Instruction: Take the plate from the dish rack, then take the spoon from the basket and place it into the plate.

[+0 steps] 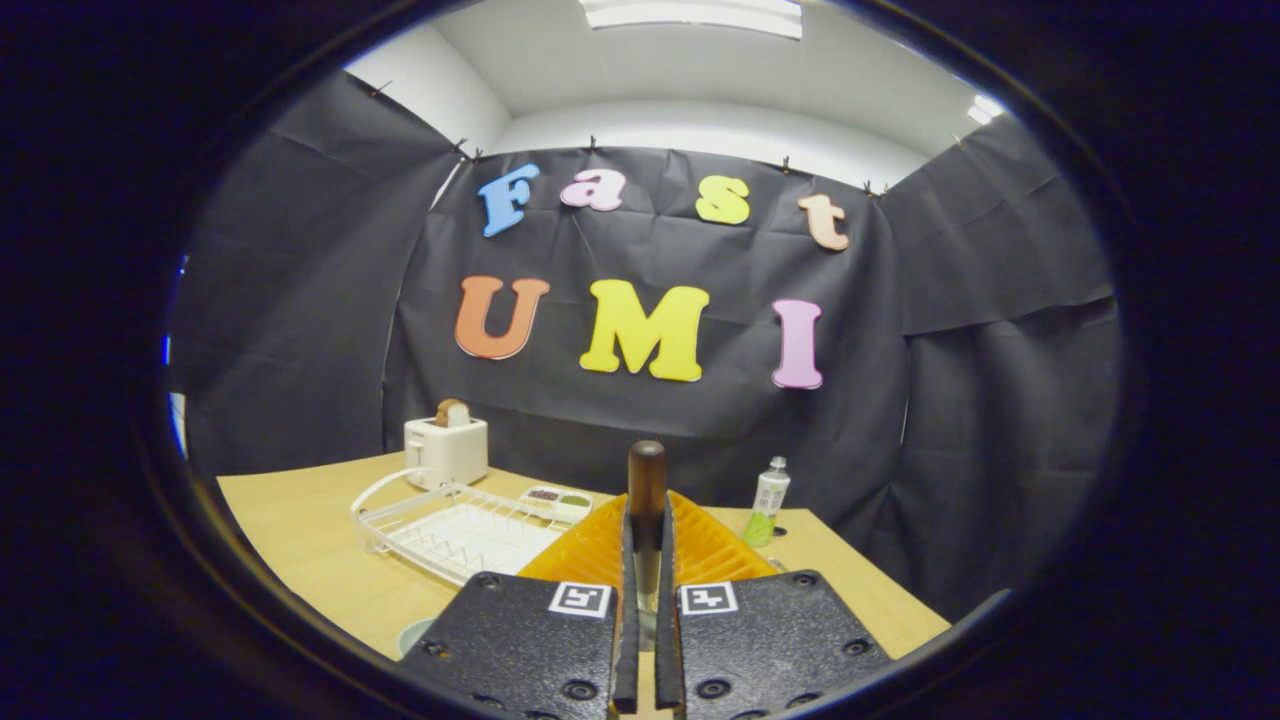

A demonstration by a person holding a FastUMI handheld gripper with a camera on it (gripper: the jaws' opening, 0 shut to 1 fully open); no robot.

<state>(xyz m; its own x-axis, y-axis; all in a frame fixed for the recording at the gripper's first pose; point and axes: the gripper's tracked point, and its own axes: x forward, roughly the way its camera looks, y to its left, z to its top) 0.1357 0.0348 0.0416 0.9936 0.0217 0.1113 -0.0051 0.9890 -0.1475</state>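
The gripper (647, 560) was found clamped on the spoon (647, 490), both fingers pressed against its shaft. The spoon was held upright, its dark rounded handle end raised above the fingertips; the bowl end was hidden between the fingers. The rack (450, 525) was seen lying on the table (290, 520), ahead and to the left. A small edge of the plate (413, 633) was noted low beside the left finger. A toaster (446, 450) was observed beyond the rack, and a bottle (768, 502) to the right.
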